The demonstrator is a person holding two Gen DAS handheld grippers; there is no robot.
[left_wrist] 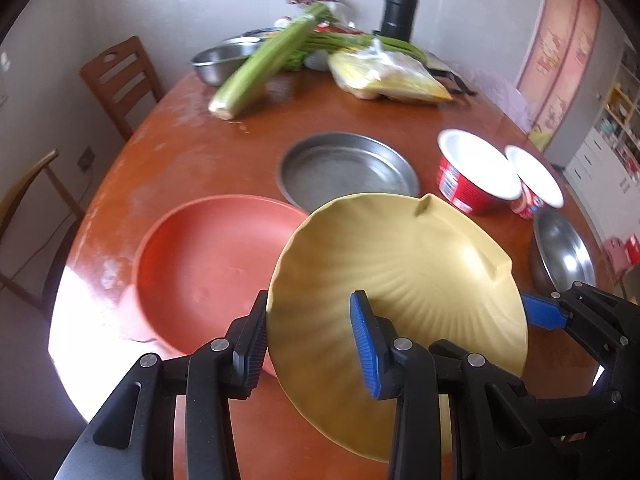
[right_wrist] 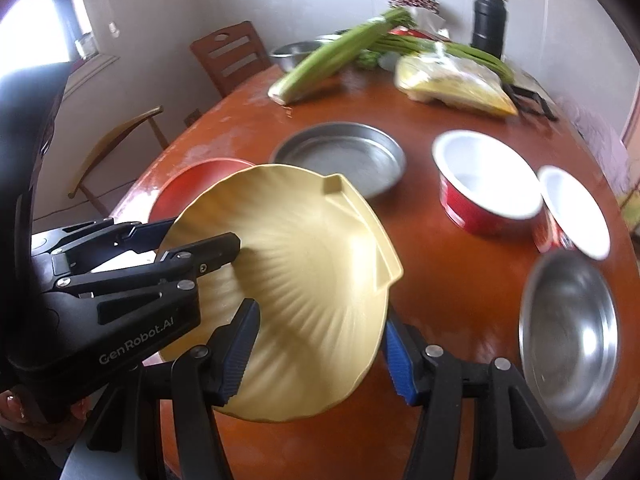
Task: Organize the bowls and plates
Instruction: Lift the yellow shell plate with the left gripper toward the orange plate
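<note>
Pale walls and two wooden chairs (left_wrist: pixel 120 80) frame a round, reddish-brown desk (left_wrist: pixel 192 152) crowded with dishes and groceries.

Leftmost, ahead of the left gripper (left_wrist: pixel 308 340), a wide terracotta plate (left_wrist: pixel 208 264) lies flat on the desk, partly hidden behind what is being carried. That is a yellow shell-shaped plate (left_wrist: pixel 400 272), tilted steeply with its ribbed face toward the cameras and lifted clear of the desk. Both grippers hold it: the left fingers (left_wrist: pixel 366 344) pinch its near-left rim, one in front, one behind. The right gripper (right_wrist: pixel 320 352) clamps the lower right edge, its fingers narrowed onto the rim. Sharing the load between two edges likely keeps this wide, slippery dish from swinging.

Beyond the fingers, toward the middle, sits a shallow metal pan (left_wrist: pixel 348 168). Right of it stand two red bowls (right_wrist: pixel 488 184) with white insides, touching each other. Nearest on the right rests a steel bowl (right_wrist: pixel 568 332), just beside the right fingers.

At the far edge lie celery (left_wrist: pixel 260 68), long green beans (right_wrist: pixel 460 50), a plastic bag (left_wrist: pixel 384 76), another steel bowl (left_wrist: pixel 220 60) and a black flask (left_wrist: pixel 400 4), well away from the work.

Judging by its tilt and position, the yellow plate seems bound for stacking on the terracotta one, plates together.
</note>
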